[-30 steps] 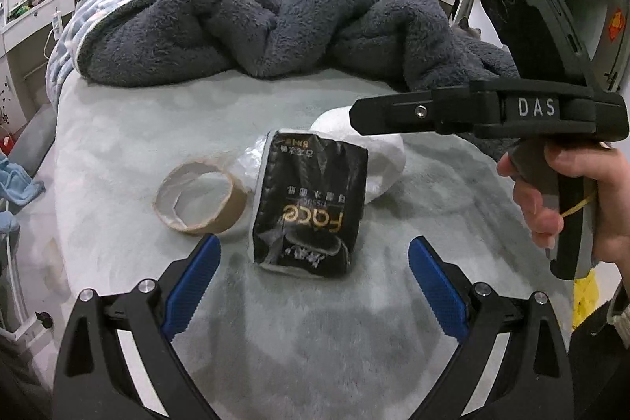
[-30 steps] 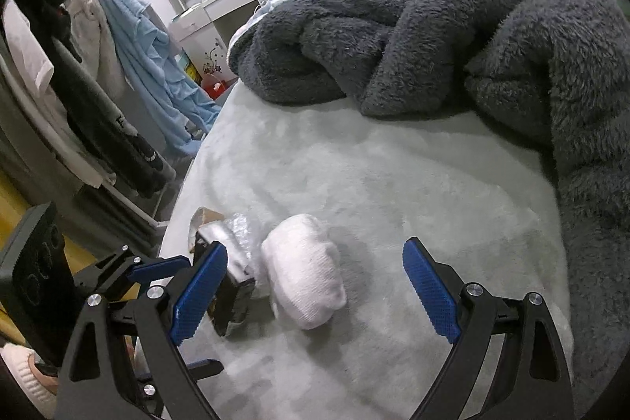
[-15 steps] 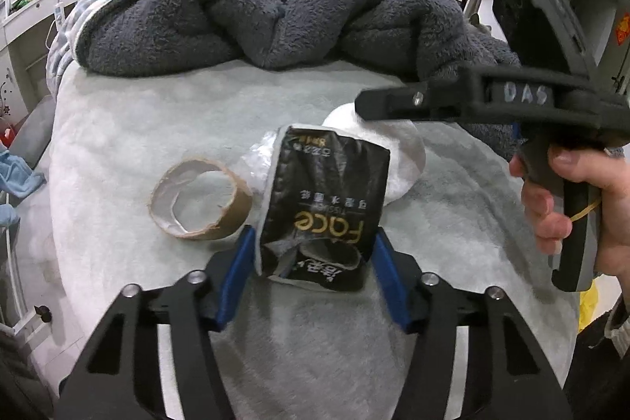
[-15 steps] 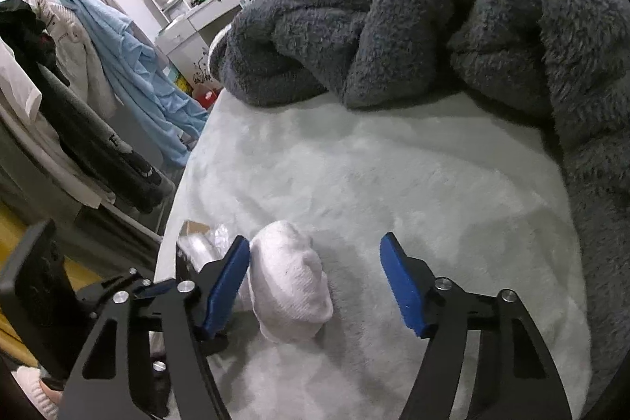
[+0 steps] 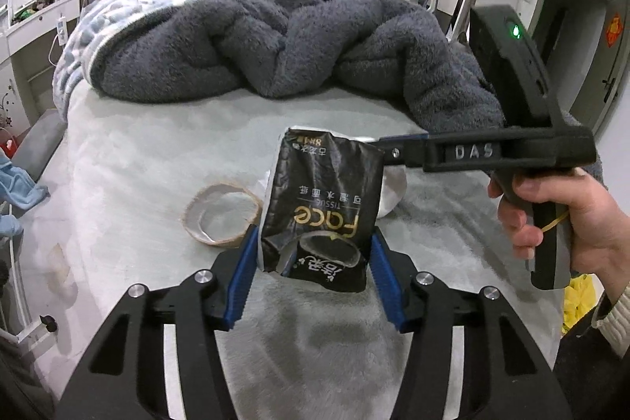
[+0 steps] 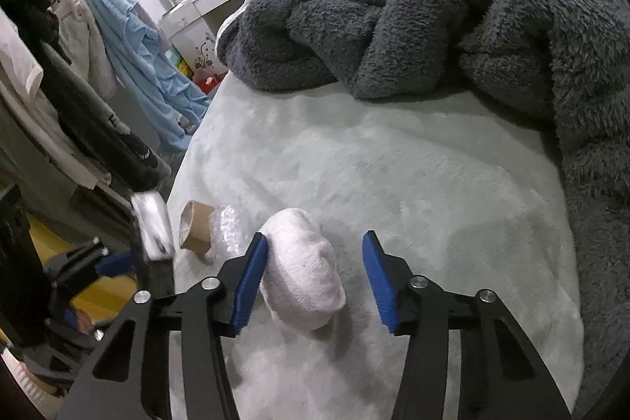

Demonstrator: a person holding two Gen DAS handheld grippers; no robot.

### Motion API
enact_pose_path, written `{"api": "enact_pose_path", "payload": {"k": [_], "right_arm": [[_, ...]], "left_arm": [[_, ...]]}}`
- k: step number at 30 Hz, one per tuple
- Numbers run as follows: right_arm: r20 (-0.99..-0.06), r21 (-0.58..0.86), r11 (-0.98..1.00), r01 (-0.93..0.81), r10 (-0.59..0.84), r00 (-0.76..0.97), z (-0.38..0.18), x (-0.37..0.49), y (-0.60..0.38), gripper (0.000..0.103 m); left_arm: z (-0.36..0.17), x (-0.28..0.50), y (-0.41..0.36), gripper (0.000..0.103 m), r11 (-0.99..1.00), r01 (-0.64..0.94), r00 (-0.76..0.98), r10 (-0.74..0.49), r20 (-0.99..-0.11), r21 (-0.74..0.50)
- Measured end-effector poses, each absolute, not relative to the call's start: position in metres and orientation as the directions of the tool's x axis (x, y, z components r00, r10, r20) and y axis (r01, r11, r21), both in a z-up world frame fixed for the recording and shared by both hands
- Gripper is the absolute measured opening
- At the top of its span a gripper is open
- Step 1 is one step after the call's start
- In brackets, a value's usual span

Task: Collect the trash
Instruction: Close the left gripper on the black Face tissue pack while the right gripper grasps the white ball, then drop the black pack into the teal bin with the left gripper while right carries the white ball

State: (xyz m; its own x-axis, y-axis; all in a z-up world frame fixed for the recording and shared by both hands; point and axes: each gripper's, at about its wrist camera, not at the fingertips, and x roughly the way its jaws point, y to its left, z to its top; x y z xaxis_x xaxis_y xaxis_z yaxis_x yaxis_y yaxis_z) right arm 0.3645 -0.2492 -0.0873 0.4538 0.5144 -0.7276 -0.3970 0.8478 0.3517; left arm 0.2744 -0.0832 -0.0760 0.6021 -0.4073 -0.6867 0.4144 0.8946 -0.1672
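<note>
- The cardboard tape core (image 5: 221, 219) lies flat on the pale bed cover (image 5: 157, 152), left of everything else and untouched; in my judgement it is one of the pieces yet to be picked up.
- Just beside it, a scrap of clear crinkled plastic (image 6: 228, 227) rests on the cover between the core and the white bundle, also not gathered.
- The left gripper (image 5: 311, 274) is clamped on the black tissue pack (image 5: 323, 215): both blue pads press its lower sides. Its jaws have just been closing, with the pack between them. The pack stands upright in the grip and its top appears clear of the cover, so this piece looks collected, though not yet put anywhere.
- The white wadded bundle (image 6: 303, 274) lies on the cover between the fingers of the right gripper (image 6: 315, 278). Those jaws have just been closing around it: the left pad touches its side, while the right pad stands clearly apart, so it is not gripped yet.
- The right hand (image 5: 567, 219) grips that tool's handle.
- The grey fleece blanket (image 6: 433, 18) is heaped at the far end, apart from the litter.
- No bin or bag shows, so I judge the task at an early stage: one item held, one nearly held, two remaining.
</note>
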Motion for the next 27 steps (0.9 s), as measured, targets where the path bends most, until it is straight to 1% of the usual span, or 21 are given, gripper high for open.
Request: {"api": "enact_pose_path", "payload": {"k": [1,4,6,11,16,21,27], "right_arm": [[-0.731,0.346,0.847,-0.404,0.514,0.45,-0.087,0.363,-0.248,0.047],[-0.744,0.323,0.845,-0.426,0.505,0.438,-0.088,0.359,-0.242,0.041],[-0.751,0.305,0.847,-0.435,0.495,0.437,-0.088,0.357,-0.24,0.032],[-0.76,0.273,0.853,-0.444,0.475,0.444,-0.082,0.351,-0.238,0.026],[-0.764,0.226,0.866,-0.446,0.441,0.47,-0.073,0.345,-0.234,0.025],[-0.77,0.166,0.897,-0.411,0.378,0.513,-0.069,0.339,-0.241,0.025],[-0.754,0.161,0.925,-0.344,0.34,0.562,-0.061,0.326,-0.254,0.025]], "left_arm": [[-0.075,0.274,-0.082,0.057,0.896,0.413,0.605,-0.406,-0.685,-0.167],[-0.068,0.271,-0.075,0.057,0.899,0.403,0.614,-0.405,-0.677,-0.172],[-0.063,0.268,-0.071,0.057,0.901,0.397,0.622,-0.403,-0.672,-0.173],[-0.05,0.262,-0.06,0.057,0.909,0.378,0.644,-0.394,-0.656,-0.175],[-0.044,0.259,-0.048,0.057,0.922,0.346,0.654,-0.37,-0.66,-0.174],[-0.042,0.256,-0.034,0.057,0.933,0.309,0.654,-0.348,-0.672,-0.183],[-0.04,0.252,-0.018,0.057,0.945,0.267,0.661,-0.321,-0.678,-0.187]]}}
